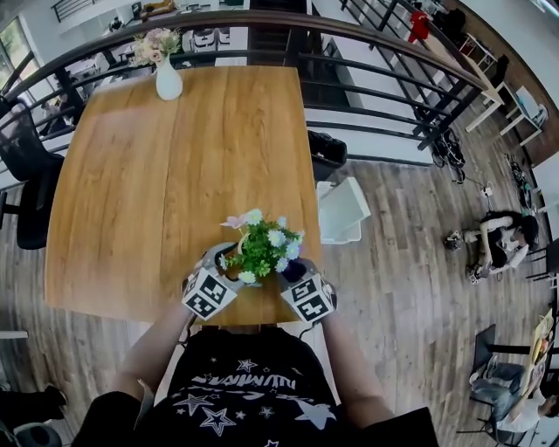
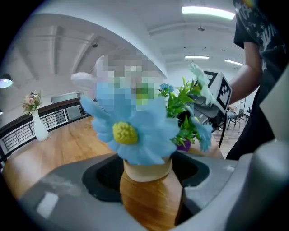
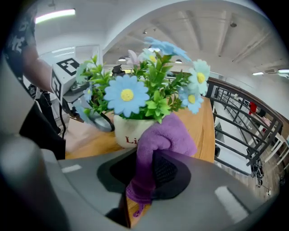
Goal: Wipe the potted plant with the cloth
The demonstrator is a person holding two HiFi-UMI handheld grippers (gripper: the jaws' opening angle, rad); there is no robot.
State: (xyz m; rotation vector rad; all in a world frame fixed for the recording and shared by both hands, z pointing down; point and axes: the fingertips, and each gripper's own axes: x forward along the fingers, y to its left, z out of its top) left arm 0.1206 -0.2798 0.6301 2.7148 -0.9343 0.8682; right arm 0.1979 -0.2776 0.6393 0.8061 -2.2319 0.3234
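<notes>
Setting: open office-type hall, upper level. Evidence: long wooden worktop (image 1: pixel 175 175) beside a black metal railing (image 1: pixel 376 65), with a lower floor visible past it; black office chair (image 1: pixel 26 179) alongside; plank floor (image 1: pixel 410 262); ceiling strip lights (image 2: pixel 207 11).

In the right gripper view, red letters "Li" stand on the white pot (image 3: pixel 123 131) at centre; the rest is covered. At the bottom of the head view, the black shirt (image 1: pixel 249 403) carries white print, seemingly upside down and not legible. Black-and-white square markers cover the left cube (image 1: pixel 208 292) and right cube (image 1: pixel 307 299).
</notes>
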